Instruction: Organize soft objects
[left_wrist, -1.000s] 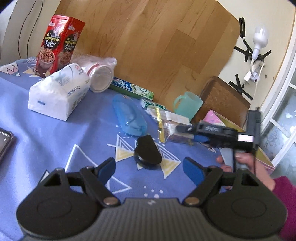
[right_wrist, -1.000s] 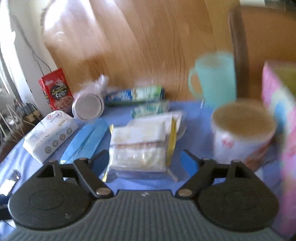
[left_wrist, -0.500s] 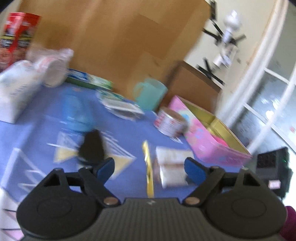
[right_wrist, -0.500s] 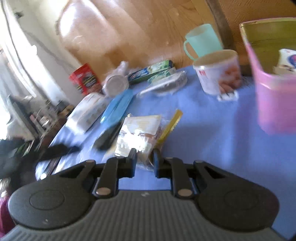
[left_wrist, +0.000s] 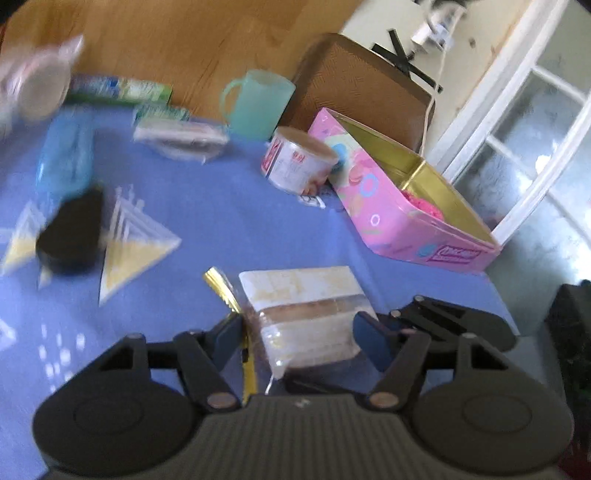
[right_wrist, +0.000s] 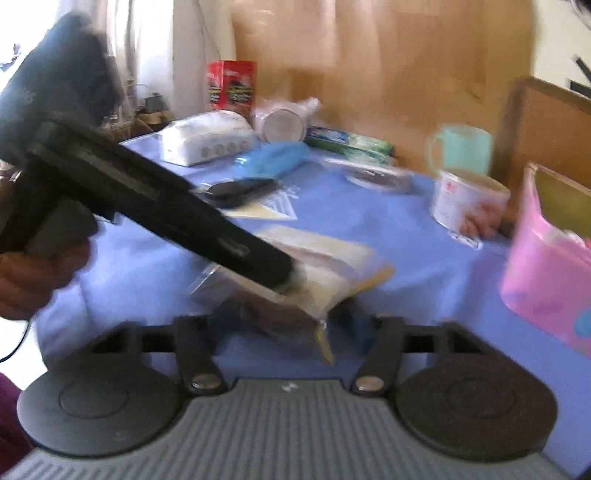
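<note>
Your left gripper (left_wrist: 295, 341) was closing around the wrapped sandwich (left_wrist: 306, 310), near the table edge (left_wrist: 502, 295).
Bare cloth lay ahead; your right gripper's (right_wrist: 291, 325) opening fingertips were blurred, hidden behind the pack.

Bare cloth (left_wrist: 229, 218) lies open between wrapped cake (left_wrist: 306, 314) and pink tin (left_wrist: 402, 225).

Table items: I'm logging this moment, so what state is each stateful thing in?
Pink tin: open, something pink inside.
Bagged sandwich: in its clear bag, between both grippers.
Left gripper: jaws closing around the sandwich; contact unclear.
Right gripper: jaws opening, sandwich between them.
Teal mug: upright.
White tub: tipped on its side.
Cup sleeve: lying down.
</note>
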